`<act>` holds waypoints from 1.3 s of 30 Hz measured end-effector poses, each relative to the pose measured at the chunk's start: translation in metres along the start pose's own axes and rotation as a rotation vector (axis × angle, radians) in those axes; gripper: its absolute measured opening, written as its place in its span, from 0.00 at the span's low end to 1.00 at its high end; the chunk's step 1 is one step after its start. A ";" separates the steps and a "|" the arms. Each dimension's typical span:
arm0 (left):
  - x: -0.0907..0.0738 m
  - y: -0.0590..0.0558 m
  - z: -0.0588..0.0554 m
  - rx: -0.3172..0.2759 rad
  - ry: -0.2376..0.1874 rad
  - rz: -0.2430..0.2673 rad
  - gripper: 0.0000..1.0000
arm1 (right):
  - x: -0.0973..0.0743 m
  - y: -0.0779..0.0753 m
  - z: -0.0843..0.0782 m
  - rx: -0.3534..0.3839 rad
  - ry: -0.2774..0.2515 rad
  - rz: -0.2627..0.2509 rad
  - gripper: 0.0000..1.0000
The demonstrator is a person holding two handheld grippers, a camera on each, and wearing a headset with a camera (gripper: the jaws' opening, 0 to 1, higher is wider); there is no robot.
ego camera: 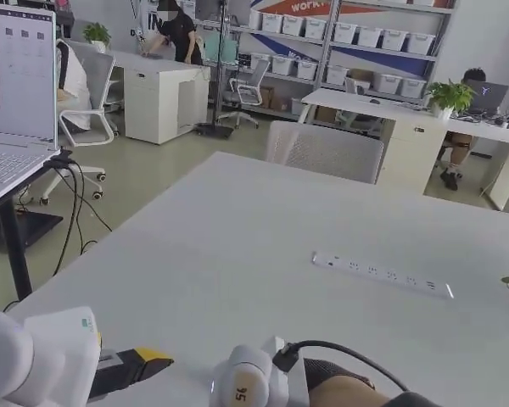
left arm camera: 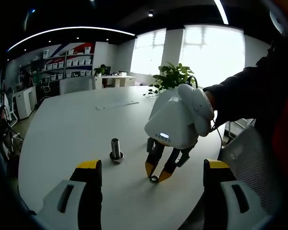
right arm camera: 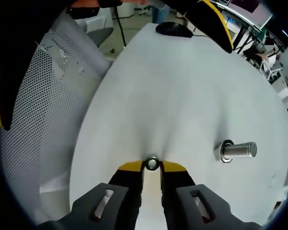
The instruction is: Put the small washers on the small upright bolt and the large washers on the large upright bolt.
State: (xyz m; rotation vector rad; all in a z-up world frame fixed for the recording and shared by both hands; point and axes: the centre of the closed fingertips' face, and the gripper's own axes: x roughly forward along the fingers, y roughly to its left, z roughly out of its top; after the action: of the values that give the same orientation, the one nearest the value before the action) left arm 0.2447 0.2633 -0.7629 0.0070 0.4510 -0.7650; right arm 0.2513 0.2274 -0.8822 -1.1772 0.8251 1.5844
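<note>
The right tool (right arm camera: pixel 152 167) is pinched narrow on a metal washer (right arm camera: pixel 152 163), with its yellow tips down at the surface of the desk (right arm camera: pixel 182 86). The washer sits at lower centre of the right gripper view. The tips cover most of its ring, so I cannot tell whether it is a small or a large one. The left tool (left arm camera: pixel 152 167) stands wide and holds nothing, its jaws at the lower corners of its own view.

The bolt (left arm camera: pixel 116 149) stands upright on the desk, left of centre in the left gripper view, near the right tool's tips but apart from them. Whether the ring at its foot is its head or a washer is unclear.

In the head view the bottom edge cuts off both tools and a hand (ego camera: pixel 348 394). On the desk, a power strip (ego camera: pixel 382 274) lies right of centre. A laptop (ego camera: pixel 13 93) sits upper left and a grey chair (ego camera: pixel 324 151) stands at the desk's far edge. A plant (left arm camera: pixel 172 76) shows behind the right tool's white body. A mesh chair (right arm camera: pixel 53 96) stands beside the desk, and a mouse (right arm camera: pixel 174 29) lies at the top of that view.
</note>
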 end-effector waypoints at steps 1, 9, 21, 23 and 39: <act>0.000 0.000 0.000 0.000 0.000 0.000 0.87 | 0.000 0.000 0.000 0.001 -0.002 0.000 0.15; 0.000 0.000 -0.001 -0.001 0.001 0.000 0.87 | 0.000 0.000 -0.001 0.007 -0.007 -0.001 0.14; 0.000 0.002 -0.001 -0.004 0.003 -0.001 0.87 | -0.002 -0.003 -0.001 0.015 -0.010 0.001 0.13; 0.000 0.002 -0.001 -0.003 0.005 -0.002 0.87 | -0.003 -0.003 -0.003 0.019 -0.008 0.000 0.13; 0.002 0.000 0.001 0.005 0.009 -0.013 0.87 | -0.017 -0.002 -0.022 0.068 0.001 -0.015 0.13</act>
State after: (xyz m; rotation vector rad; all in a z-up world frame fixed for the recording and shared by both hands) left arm 0.2459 0.2618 -0.7626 0.0115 0.4578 -0.7796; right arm 0.2606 0.2030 -0.8727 -1.1333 0.8630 1.5320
